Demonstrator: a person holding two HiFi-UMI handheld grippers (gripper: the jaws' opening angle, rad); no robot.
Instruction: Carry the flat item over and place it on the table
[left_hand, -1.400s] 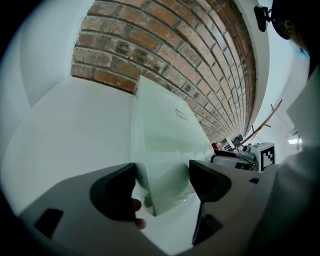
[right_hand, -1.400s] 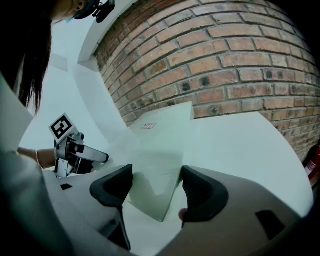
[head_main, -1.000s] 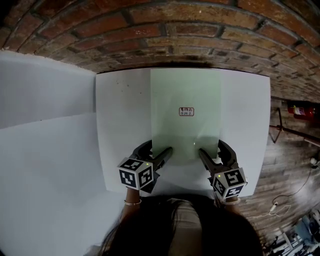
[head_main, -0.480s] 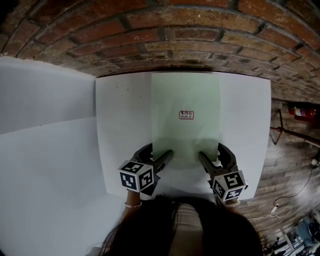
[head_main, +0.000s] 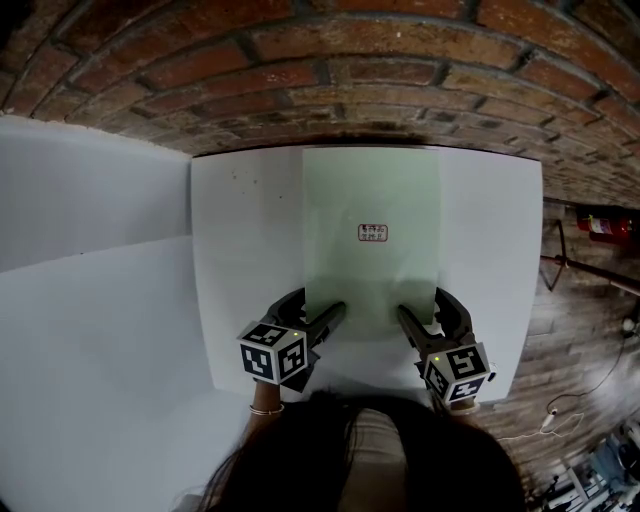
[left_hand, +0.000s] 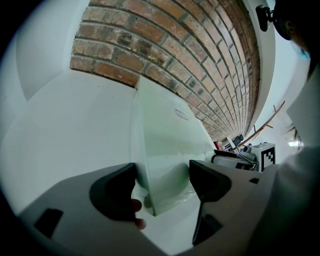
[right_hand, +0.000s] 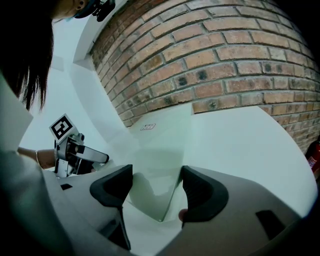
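The green sheet (head_main: 370, 235) is laid flat on the table (head_main: 240, 250), lengthwise away from the left gripper (left_hand: 160, 176) and right gripper (right_hand: 156, 183). Both are spread open astride its near corners, with nothing gripped. A brick wall (head_main: 330, 80) is seen beyond.

Dim even light, strong fisheye bending at edges, corners perhaps vignetted

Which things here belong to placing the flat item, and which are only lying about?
Job: green sheet, white table, left gripper, right gripper, each open around a near corner.
Lying about: red fire extinguisher, brick wall.
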